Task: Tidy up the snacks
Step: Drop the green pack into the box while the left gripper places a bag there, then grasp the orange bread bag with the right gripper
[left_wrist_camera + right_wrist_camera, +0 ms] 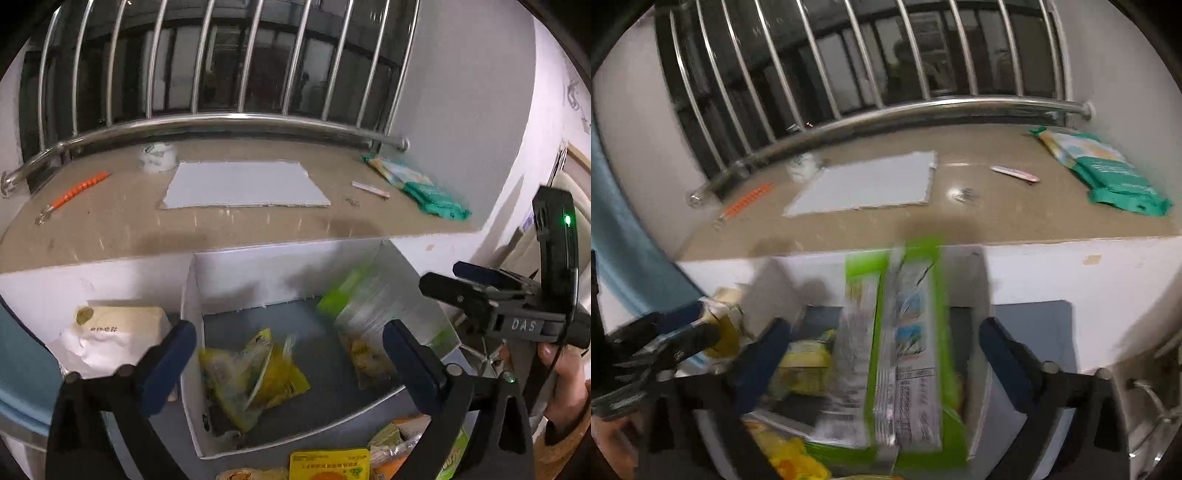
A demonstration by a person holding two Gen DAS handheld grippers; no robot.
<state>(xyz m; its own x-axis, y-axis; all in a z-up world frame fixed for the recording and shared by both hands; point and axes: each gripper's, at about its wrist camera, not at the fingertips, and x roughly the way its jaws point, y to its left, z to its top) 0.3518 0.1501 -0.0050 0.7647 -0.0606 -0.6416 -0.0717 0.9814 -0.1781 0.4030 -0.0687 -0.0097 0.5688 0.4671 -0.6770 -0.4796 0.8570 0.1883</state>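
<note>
With both sets of jaws spread wide and nothing between them, I had the left gripper [288,354] hovering over the white box [258,273] at lower centre of its frame. The right gripper [882,354] was open too, with the big green-and-clear snack bag [905,350] sitting between its fingers but blurred, apparently untouched. In the left view that bag [365,314] leaned against the box's right wall. Yellow snack packets [255,376] lay on the grey box floor, lower centre. So part done, I judged: several snacks in the box. Left to do: loose packets [328,463] along the bottom edge, outside the box, and a cream pack [118,328] at lower left beside it. Further out, the stone sill [110,221] across the middle held a grey sheet [243,184], and a teal pack [424,188] sat at right.
</note>
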